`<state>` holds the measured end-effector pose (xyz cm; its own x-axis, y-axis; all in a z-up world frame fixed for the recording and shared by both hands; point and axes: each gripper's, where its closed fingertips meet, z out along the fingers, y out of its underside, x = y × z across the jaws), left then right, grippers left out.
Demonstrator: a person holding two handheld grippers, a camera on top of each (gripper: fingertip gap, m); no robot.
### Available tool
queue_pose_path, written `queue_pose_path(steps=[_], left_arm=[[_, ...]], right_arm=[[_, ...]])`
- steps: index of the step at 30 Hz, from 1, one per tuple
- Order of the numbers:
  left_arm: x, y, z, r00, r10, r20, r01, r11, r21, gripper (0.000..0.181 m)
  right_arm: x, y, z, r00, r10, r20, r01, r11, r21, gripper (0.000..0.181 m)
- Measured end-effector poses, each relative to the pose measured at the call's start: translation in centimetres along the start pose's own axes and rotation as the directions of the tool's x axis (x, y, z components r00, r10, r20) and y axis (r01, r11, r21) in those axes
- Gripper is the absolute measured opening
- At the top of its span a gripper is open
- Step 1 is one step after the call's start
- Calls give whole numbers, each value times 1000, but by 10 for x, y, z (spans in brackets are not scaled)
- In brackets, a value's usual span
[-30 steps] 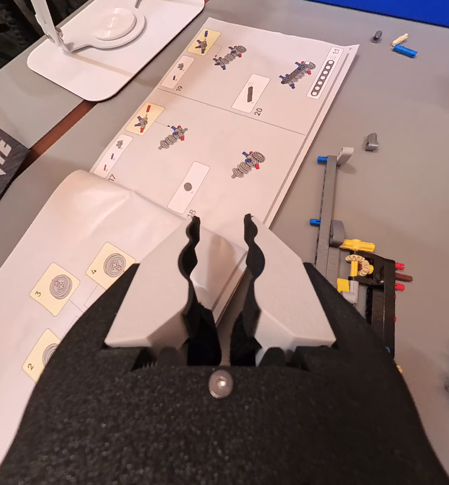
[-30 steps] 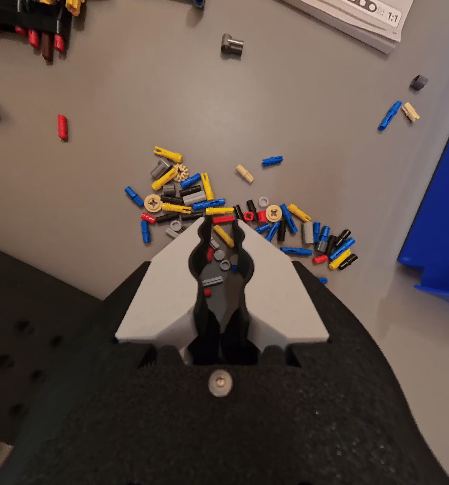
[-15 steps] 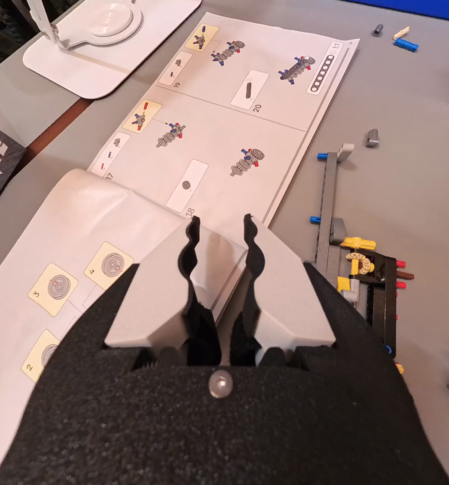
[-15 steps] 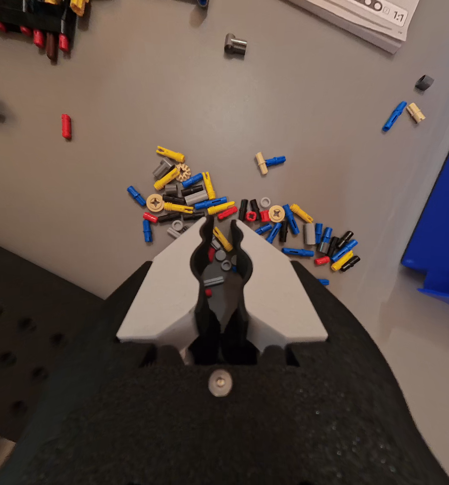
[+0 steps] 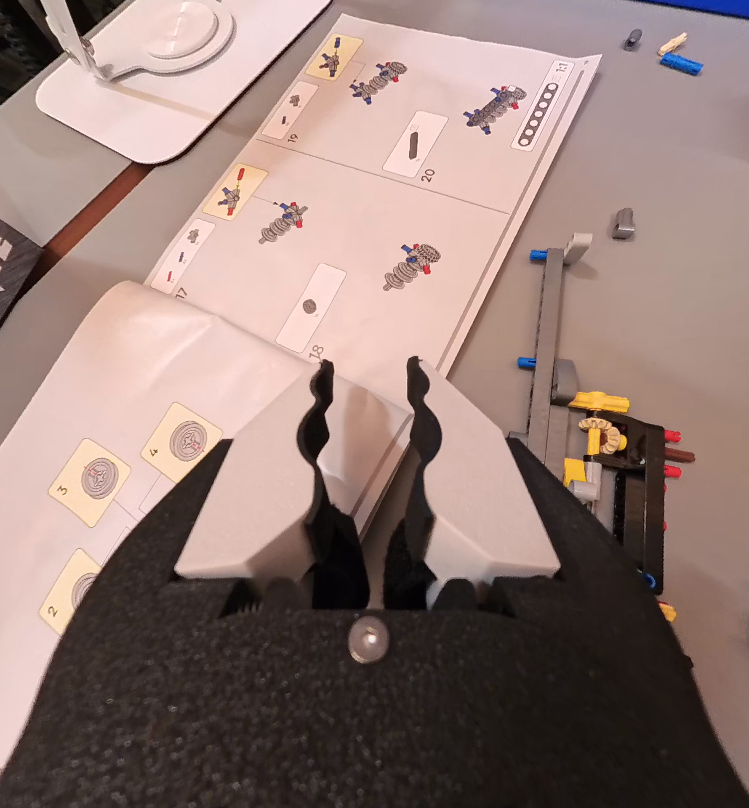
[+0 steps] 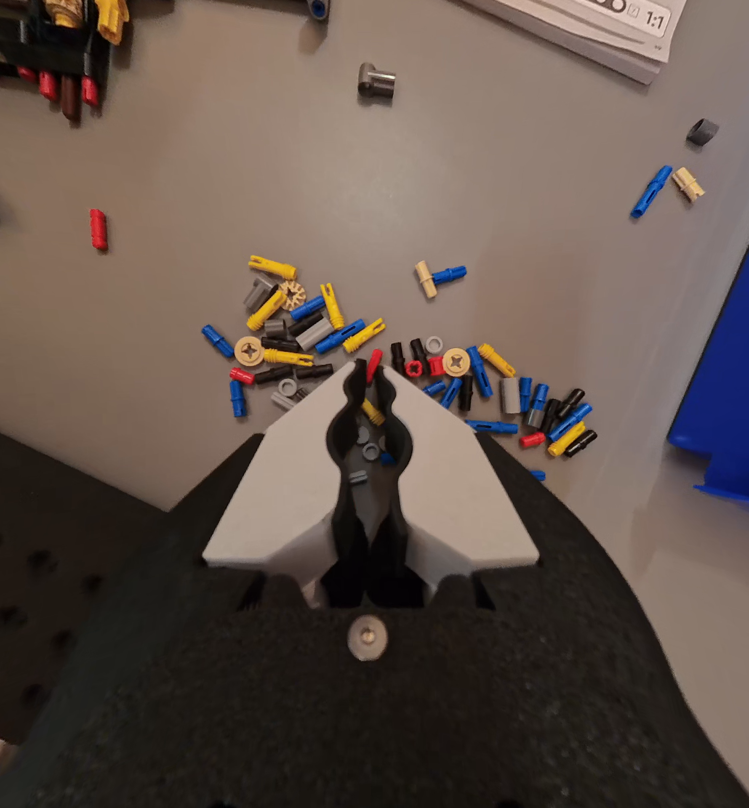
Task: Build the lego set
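- The right claw [image 6: 367,365] is pinched on a red pin [image 6: 373,362] above the heap of small parts [image 6: 302,332].
- The left claw [image 5: 369,363] is held spread over the instruction booklet [image 5: 364,210] on the desk [image 5: 670,306].

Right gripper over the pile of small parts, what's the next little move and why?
Probably lift straight up a little. The right gripper looks shut on a red pin at its tips, with the pile crowded around it, so rising should clear the neighbours.
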<state>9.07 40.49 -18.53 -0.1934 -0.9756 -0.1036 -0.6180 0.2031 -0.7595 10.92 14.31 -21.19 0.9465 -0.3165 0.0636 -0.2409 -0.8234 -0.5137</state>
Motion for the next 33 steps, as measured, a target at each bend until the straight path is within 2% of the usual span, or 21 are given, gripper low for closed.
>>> queue_pose_path(steps=[3,5,7,9,12,15,19,25,30,33], left_arm=[[0,0,0,1000,-1,-1,1,1000,-1,32],[0,0,0,1000,1,1,-1,1000,0,32],[0,0,0,1000,-1,0,1,1000,0,32],[1,1,1,1000,0,-2,0,1000,-4,32],[1,1,1,1000,14,3,-14,1000,-10,32],[1,0,0,1000,12,5,-12,1000,-4,32],[0,1,0,1000,10,5,-10,1000,-7,32],[2,2,2,1000,20,5,-20,1000,-17,32],[0,2,1,1000,17,8,-17,1000,-17,32],[1,4,2,1000,16,5,-15,1000,-21,32]], right_arm=[[-1,0,-3,1000,-5,-8,5,1000,-3,2],[-11,-16,-12,1000,-13,16,12,998,64,2],[-46,-40,-20,988,-47,145,24,987,160,2],[-88,-48,-16,958,-105,268,64,985,160,2],[-116,-48,-3,943,-183,278,145,978,149,3],[-142,-43,3,914,-178,366,140,982,126,3],[-142,-37,11,935,-228,272,209,973,97,3],[-142,-39,12,943,-201,265,176,978,116,3],[-133,-42,-5,944,-108,311,58,985,163,14],[-100,-37,-16,965,-18,261,-28,985,169,17]])
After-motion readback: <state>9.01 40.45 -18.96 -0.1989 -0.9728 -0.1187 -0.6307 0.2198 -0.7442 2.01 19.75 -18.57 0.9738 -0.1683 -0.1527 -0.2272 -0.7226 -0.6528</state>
